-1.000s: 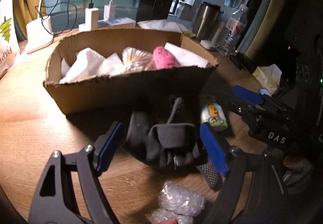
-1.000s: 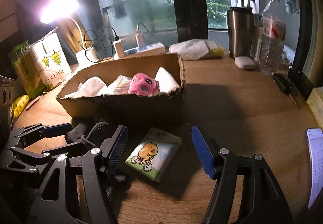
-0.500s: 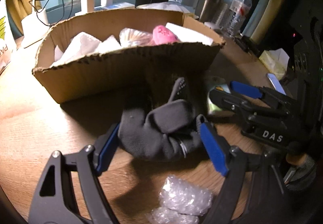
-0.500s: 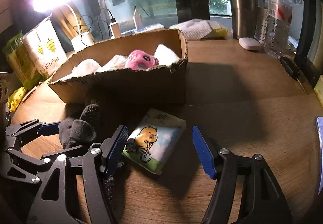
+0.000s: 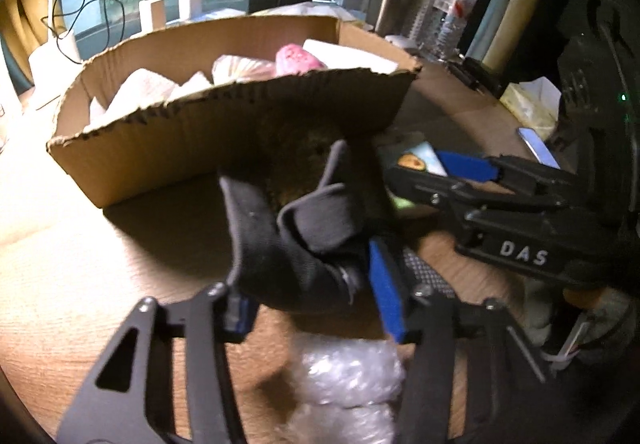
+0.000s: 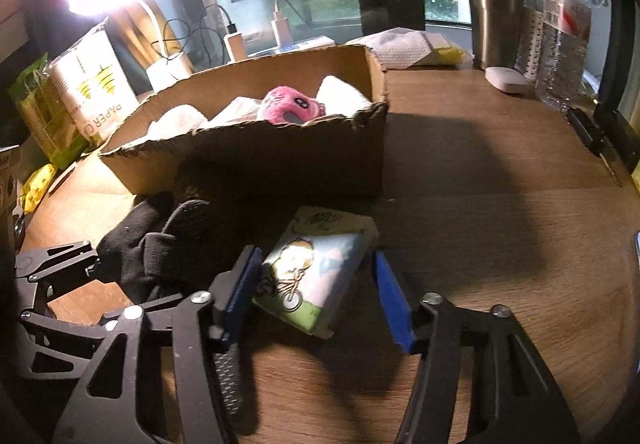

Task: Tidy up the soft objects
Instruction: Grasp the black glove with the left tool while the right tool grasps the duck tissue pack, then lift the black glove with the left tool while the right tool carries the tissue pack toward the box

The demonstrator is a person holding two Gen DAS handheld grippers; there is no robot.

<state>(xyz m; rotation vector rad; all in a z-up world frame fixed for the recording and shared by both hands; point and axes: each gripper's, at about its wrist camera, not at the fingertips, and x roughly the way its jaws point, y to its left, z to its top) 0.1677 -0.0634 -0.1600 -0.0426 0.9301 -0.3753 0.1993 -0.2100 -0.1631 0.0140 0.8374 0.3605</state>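
Observation:
A black glove (image 5: 296, 252) sits between the fingers of my left gripper (image 5: 308, 296), which have closed in on it; it also shows in the right wrist view (image 6: 160, 244). A tissue pack with a cartoon chick (image 6: 316, 276) lies on the wooden table between the open fingers of my right gripper (image 6: 316, 288); the left pad is near its edge. The cardboard box (image 6: 280, 160) behind holds a pink plush toy (image 6: 292, 108) and white tissues (image 5: 140, 88). The box also shows in the left wrist view (image 5: 200, 132).
Bubble wrap (image 5: 344, 376) lies under my left gripper. A steel tumbler (image 6: 494, 16), water bottle (image 6: 564, 44) and white case (image 6: 506, 81) stand at the back right. A paper pack (image 6: 96, 92), chargers (image 6: 236, 44) and a lamp stand at the back left. A phone (image 5: 538, 148) lies at the right.
My left gripper closed on the black glove and raised it a little. My right gripper moved forward around the tissue pack and narrowed its opening.

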